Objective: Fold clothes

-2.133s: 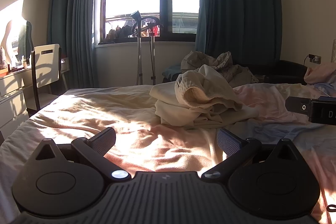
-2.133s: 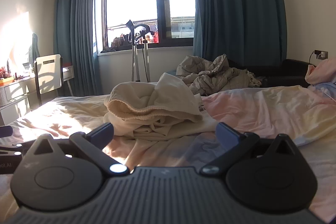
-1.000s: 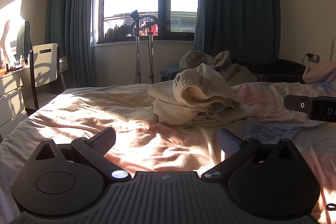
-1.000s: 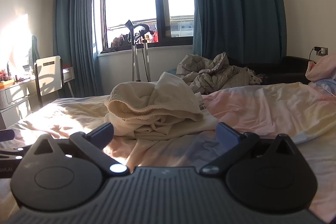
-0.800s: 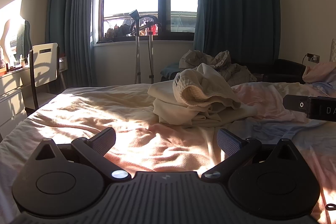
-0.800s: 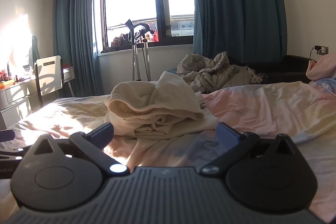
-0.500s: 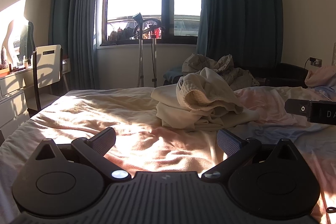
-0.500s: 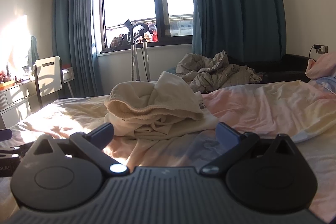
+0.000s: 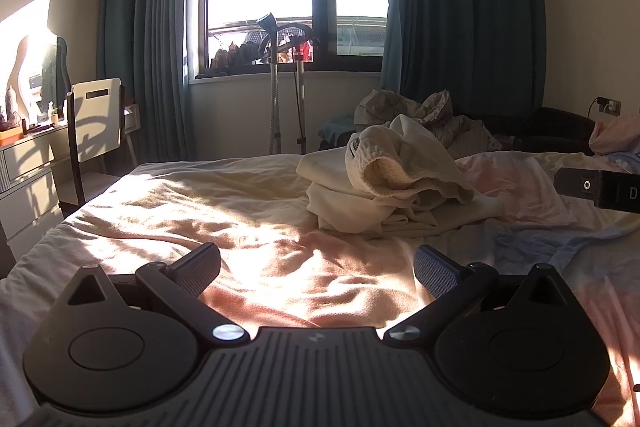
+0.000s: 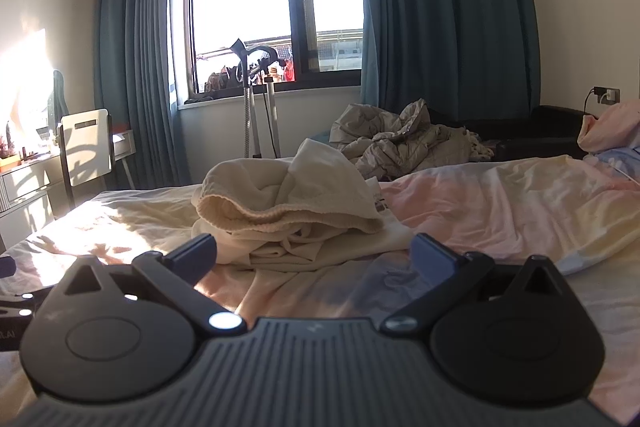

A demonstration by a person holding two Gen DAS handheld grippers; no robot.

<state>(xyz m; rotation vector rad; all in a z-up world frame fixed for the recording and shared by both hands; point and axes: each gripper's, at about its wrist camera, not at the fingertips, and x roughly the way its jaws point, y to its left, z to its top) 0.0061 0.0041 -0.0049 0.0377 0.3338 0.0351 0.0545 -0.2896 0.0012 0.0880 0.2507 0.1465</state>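
Observation:
A pile of cream clothes (image 9: pixel 384 183) lies crumpled on the bed, with a ribbed waistband on top; the right wrist view shows the same cream clothes (image 10: pixel 292 211) just beyond the fingertips. My left gripper (image 9: pixel 318 267) hovers open over the sunlit sheet, well short of the pile and to its left. My right gripper (image 10: pixel 314 253) is open too, low over the bed, with the pile straight ahead. Nothing is held by either. The right gripper's body (image 9: pixel 596 187) shows at the right edge of the left wrist view.
The bed sheet (image 9: pixel 248 227) is rumpled, pink and cream. A grey quilt heap (image 10: pixel 400 143) lies behind the bed, near a dark sofa (image 10: pixel 548 131). A pink pillow (image 10: pixel 612 123) is far right. A chair (image 9: pixel 96 127) and desk stand left; a garment steamer stand (image 10: pixel 256 99) is by the window.
Both views have tilted up and shifted slightly; the pile sits a little lower and further right in the left wrist view. Both grippers stay open and nothing was grasped.

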